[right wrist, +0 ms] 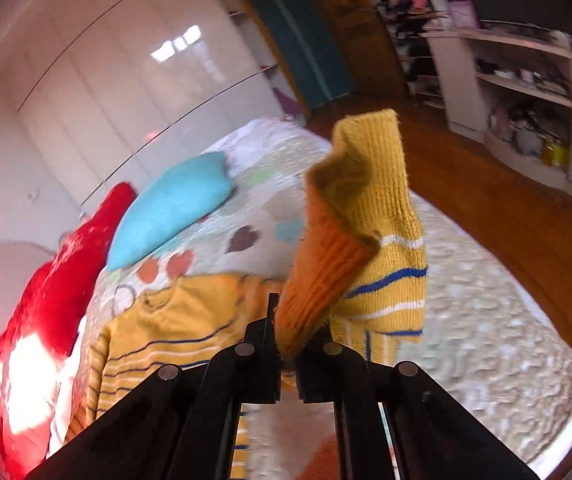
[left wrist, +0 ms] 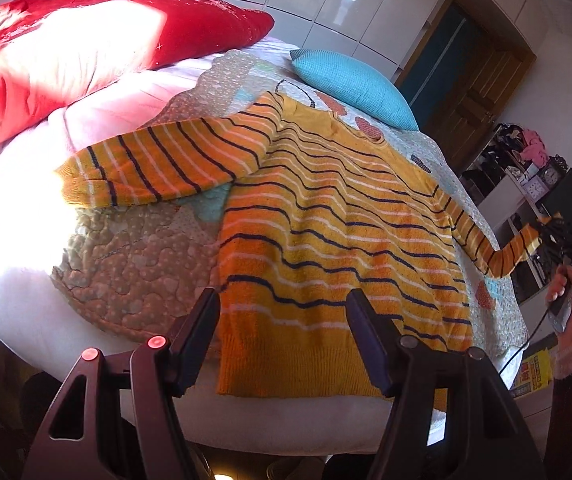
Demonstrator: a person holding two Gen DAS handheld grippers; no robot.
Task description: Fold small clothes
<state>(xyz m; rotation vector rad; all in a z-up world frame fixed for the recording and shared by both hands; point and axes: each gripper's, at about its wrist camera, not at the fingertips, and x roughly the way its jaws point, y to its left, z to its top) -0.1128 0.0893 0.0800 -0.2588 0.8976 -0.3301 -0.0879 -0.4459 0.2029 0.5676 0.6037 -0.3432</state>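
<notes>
A yellow-orange sweater (left wrist: pixel 325 208) with dark and white stripes lies flat on the bed, its left sleeve (left wrist: pixel 158 168) spread out sideways. My left gripper (left wrist: pixel 282 294) hovers open above the sweater's bottom hem, with nothing pinched between its fingers. At the bed's right edge, my right gripper (left wrist: pixel 561 232) lifts the right sleeve (left wrist: pixel 485 240) off the bed. In the right wrist view that gripper (right wrist: pixel 291 336) is shut on the sleeve's ribbed cuff (right wrist: pixel 365 208), which stands up past the fingers. The sweater body (right wrist: pixel 174 320) lies below to the left.
A patterned quilt (left wrist: pixel 134 264) covers the bed. A red pillow (left wrist: pixel 86 60) and a blue pillow (left wrist: pixel 353 84) lie at the far end. A person's hand (left wrist: pixel 569 300) holds the right gripper's handle. Cluttered white shelves (right wrist: pixel 525 100) stand across the wooden floor.
</notes>
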